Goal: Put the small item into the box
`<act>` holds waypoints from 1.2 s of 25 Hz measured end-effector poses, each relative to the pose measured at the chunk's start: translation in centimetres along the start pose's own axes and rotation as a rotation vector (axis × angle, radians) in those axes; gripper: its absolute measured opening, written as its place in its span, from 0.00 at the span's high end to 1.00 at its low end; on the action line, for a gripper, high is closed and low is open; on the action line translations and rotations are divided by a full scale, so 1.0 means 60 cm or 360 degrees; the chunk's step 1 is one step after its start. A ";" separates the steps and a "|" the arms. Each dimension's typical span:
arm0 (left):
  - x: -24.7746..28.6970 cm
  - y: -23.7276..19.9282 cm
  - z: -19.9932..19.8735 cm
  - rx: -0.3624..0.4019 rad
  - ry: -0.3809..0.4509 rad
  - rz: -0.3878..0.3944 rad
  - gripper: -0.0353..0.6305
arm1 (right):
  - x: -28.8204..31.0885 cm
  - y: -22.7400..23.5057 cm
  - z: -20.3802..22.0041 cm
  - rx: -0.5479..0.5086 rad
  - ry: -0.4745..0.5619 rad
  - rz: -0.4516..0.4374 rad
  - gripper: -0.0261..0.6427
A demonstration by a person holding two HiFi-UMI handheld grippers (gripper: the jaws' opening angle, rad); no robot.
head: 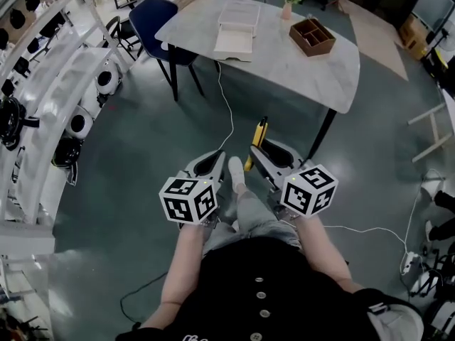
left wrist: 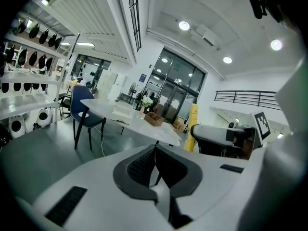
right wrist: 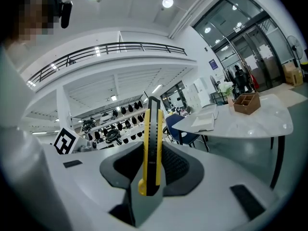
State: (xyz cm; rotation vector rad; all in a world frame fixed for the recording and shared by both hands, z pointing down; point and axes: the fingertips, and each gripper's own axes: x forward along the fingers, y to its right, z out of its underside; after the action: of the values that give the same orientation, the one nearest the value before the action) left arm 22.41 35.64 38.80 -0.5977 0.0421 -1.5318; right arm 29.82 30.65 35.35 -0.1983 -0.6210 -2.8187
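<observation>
Right claw (right wrist: 153, 150): clamped on the yellow utility knife (right wrist: 151, 138), whose long axis ran out along the jaws.
Left claw (left wrist: 155, 158): shut, nothing between its pads.
Box: the white box (head: 237, 27) sat by the table's (head: 284, 73) far left corner, well ahead of both claws.
Room: a wooden organiser (head: 312, 36) sat towards the far right corner, with grey floor (head: 142, 148) between claws and table.

The knife (right wrist: 150, 143) is yellow and black plastic, slightly glossy. The left gripper (left wrist: 155, 150) and right gripper (right wrist: 153, 150) have matt grey plastic shells and black ribbed pads (left wrist: 139, 166). The table (head: 298, 69) top looks like smooth, pale marble. The wooden box (head: 312, 36) is bare wood; the white box (head: 237, 27) looks like matt card. The floor (head: 142, 141) is smooth, faintly shiny.
</observation>
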 end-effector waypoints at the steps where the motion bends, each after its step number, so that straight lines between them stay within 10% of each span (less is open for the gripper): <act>1: 0.004 -0.007 -0.002 -0.0004 -0.0003 -0.0005 0.92 | 0.008 0.005 -0.001 0.0002 -0.0004 -0.0001 0.78; 30: 0.229 -0.239 -0.222 0.0008 0.0044 -0.0150 0.92 | 0.348 0.177 -0.140 0.0049 -0.0096 -0.0192 0.78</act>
State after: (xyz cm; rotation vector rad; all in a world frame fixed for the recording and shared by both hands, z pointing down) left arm 4.98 19.31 37.61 -0.5810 0.0317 -1.6309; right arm 11.95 13.29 35.82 -0.2489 -0.7118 -2.9262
